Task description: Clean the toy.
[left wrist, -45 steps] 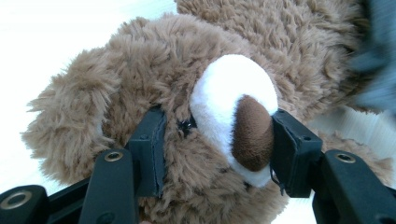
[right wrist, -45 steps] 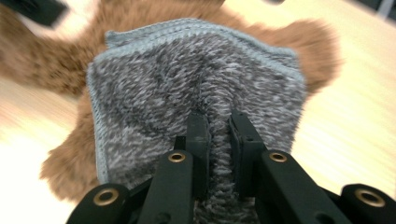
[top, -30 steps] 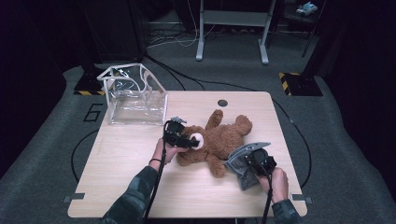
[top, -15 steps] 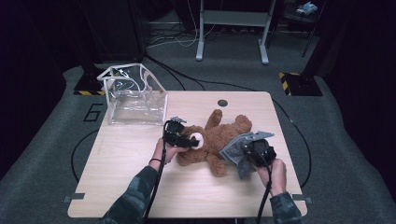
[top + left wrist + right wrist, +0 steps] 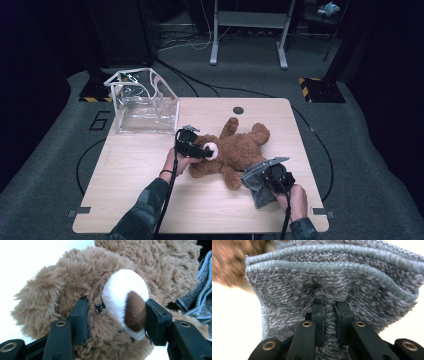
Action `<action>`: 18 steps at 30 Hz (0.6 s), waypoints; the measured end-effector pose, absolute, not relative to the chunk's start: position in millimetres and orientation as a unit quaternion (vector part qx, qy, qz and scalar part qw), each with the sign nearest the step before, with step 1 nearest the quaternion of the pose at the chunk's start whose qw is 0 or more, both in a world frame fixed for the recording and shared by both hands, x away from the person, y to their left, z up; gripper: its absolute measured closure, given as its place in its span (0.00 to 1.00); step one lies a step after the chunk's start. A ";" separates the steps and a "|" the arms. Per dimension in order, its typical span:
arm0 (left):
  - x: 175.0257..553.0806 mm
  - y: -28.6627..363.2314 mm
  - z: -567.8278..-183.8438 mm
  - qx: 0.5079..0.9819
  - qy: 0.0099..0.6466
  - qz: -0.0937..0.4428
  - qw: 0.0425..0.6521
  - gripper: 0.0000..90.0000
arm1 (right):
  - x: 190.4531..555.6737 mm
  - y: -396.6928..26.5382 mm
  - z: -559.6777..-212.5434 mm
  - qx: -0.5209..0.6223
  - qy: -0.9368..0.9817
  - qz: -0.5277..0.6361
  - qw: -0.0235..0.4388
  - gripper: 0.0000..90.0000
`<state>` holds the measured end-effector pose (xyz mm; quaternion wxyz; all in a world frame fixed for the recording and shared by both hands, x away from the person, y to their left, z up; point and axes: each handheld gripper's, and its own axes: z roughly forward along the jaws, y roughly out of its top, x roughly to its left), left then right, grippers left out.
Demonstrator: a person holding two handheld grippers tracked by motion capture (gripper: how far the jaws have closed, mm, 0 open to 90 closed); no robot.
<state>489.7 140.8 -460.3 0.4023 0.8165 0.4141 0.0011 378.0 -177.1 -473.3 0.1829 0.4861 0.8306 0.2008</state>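
A brown teddy bear point(image 5: 235, 150) lies on its back in the middle of the wooden table point(image 5: 135, 190) — everything else sits around it. The left gripper point(image 5: 204, 150) clamps the bear's head, its jaws pressed into the fur on either side of the white muzzle point(image 5: 125, 297). Just beside the bear's lower leg, toward the person, the right gripper point(image 5: 329, 315) pinches a fold of a grey fleecy cloth point(image 5: 257, 187), jaws nearly together on it. Beyond the bear's head, at the table's far corner, stands a clear plastic pouch point(image 5: 142, 102) — well apart from both hands
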 end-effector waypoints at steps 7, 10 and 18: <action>489.9 141.0 -459.9 0.817 0.414 0.000 0.401 0.49 | 367.1 -178.0 -443.6 0.476 0.816 0.253 0.209 0.89; 489.9 141.1 -459.9 0.818 0.414 0.000 0.401 0.49 | 367.1 -166.0 -416.4 0.452 0.807 0.299 0.236 0.89; 489.6 141.3 -460.2 0.816 0.414 0.001 0.402 0.49 | 412.3 -116.5 -418.5 0.418 0.833 0.283 0.227 0.89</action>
